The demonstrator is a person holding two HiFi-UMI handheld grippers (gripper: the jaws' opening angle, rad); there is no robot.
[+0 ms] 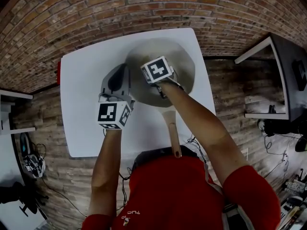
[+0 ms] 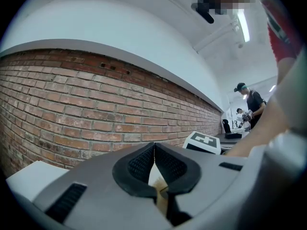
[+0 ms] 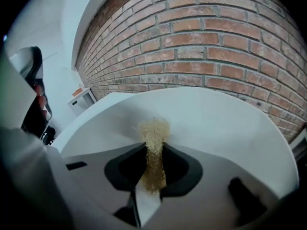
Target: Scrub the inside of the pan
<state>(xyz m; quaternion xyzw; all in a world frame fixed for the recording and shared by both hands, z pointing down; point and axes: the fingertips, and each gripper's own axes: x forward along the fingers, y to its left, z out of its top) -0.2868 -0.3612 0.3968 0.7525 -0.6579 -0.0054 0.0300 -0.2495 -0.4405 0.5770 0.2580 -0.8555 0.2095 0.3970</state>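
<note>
Red brick wall (image 1: 144,4) runs behind the white counter (image 1: 79,85). Dark desk (image 1: 288,66) stands right. Strip light (image 2: 243,25) lit on white ceiling (image 2: 120,28).

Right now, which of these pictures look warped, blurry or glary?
Head view: heavy fisheye, table edges bow, dark corners. Left gripper view: bright ceiling light glares, the arm at right is blurred. Right gripper view: brick wall curves; the scrubber up close looks soft.

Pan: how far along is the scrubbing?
Gripping looks done: the right tool holds a straw-coloured scrubber, the left tool clamps the pan at its rim. In hand: the scrubber is inside the pan, against its pale surface. How much scrubbing is left can't be judged; no dirt shows.
</note>
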